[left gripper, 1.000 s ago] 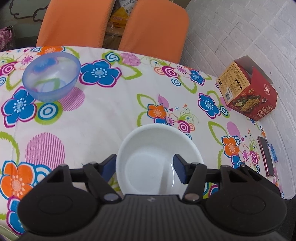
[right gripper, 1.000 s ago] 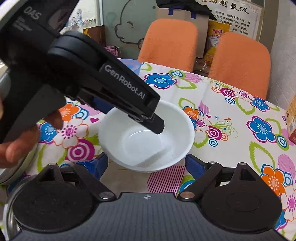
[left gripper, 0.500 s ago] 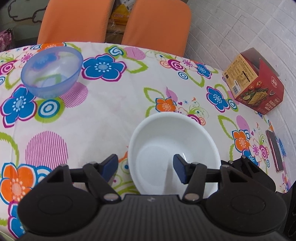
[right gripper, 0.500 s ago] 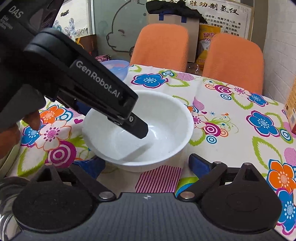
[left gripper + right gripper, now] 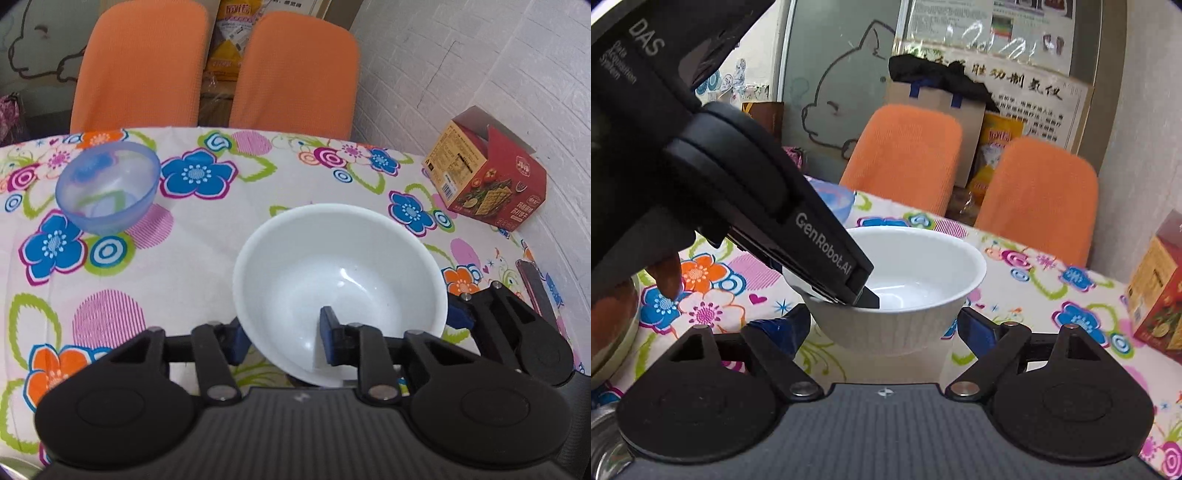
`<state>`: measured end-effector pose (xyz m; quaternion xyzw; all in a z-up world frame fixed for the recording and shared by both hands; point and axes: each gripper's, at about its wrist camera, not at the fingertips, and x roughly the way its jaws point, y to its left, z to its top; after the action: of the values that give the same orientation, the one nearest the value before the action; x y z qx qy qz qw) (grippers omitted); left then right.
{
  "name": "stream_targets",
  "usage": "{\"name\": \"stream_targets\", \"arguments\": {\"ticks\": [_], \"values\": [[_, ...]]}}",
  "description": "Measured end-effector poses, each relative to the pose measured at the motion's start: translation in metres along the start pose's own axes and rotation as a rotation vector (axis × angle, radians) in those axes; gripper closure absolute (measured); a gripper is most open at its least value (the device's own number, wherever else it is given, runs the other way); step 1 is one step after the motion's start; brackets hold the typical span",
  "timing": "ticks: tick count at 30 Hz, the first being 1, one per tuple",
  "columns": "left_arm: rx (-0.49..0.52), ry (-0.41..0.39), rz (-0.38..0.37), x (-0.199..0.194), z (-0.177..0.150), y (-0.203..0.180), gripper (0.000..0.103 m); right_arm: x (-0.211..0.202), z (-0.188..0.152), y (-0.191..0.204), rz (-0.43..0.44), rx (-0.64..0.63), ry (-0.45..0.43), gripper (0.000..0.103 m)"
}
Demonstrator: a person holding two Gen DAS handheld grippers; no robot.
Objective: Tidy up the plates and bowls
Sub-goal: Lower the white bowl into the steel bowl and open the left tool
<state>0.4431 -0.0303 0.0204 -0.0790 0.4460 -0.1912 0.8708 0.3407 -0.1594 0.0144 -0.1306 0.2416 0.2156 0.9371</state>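
Bowl (image 5: 340, 280), white, sits tilted off the floral worktop (image 5: 192, 251), its near rim pinched by my left tool (image 5: 280, 341). My right tool (image 5: 882, 326) is spread wide, flanking its base.

Glossy white bowl (image 5: 340, 280), ribbed outside

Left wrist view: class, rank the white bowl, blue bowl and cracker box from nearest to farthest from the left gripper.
1. white bowl: gripped at its rim by the left gripper.
2. blue bowl: farther back, left.
3. cracker box: far right, by the wall.
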Motion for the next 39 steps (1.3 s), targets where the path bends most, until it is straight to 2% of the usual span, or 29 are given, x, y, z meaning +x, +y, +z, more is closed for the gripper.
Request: {"name": "stream_targets", "arguments": {"ticks": [7, 13, 20, 24, 26, 28, 29, 34, 39], "values": [[0.036, -0.040, -0.026, -0.052, -0.021, -0.021, 0.080, -0.056, -0.001, 0.013, 0.007, 0.022, -0.046, 0.029], [0.070, -0.032, -0.028, -0.094, -0.078, -0.035, 0.080, -0.107, -0.025, 0.045, 0.032, 0.016, -0.037, 0.027], [0.115, 0.021, 0.003, -0.101, -0.134, -0.039, 0.080, -0.122, -0.065, 0.067, 0.063, 0.090, 0.013, 0.027], [0.129, 0.036, 0.032, -0.095, -0.148, -0.038, 0.079, -0.119, -0.075, 0.067, 0.076, 0.120, 0.039, 0.028], [0.123, 0.031, 0.041, -0.093, -0.149, -0.035, 0.074, -0.122, -0.077, 0.067, 0.071, 0.111, 0.052, 0.028], [0.095, 0.027, 0.030, -0.095, -0.148, -0.031, 0.036, -0.127, -0.078, 0.067, 0.073, 0.100, 0.053, 0.028], [0.081, 0.023, 0.013, -0.097, -0.148, -0.028, 0.031, -0.129, -0.078, 0.066, 0.062, 0.091, 0.060, 0.027], [0.072, -0.012, 0.007, -0.112, -0.143, -0.027, 0.025, -0.148, -0.086, 0.061, 0.024, 0.067, 0.055, 0.027], [0.049, -0.072, 0.015, -0.130, -0.139, -0.020, 0.018, -0.164, -0.085, 0.049, 0.045, 0.121, 0.013, 0.027]]}}
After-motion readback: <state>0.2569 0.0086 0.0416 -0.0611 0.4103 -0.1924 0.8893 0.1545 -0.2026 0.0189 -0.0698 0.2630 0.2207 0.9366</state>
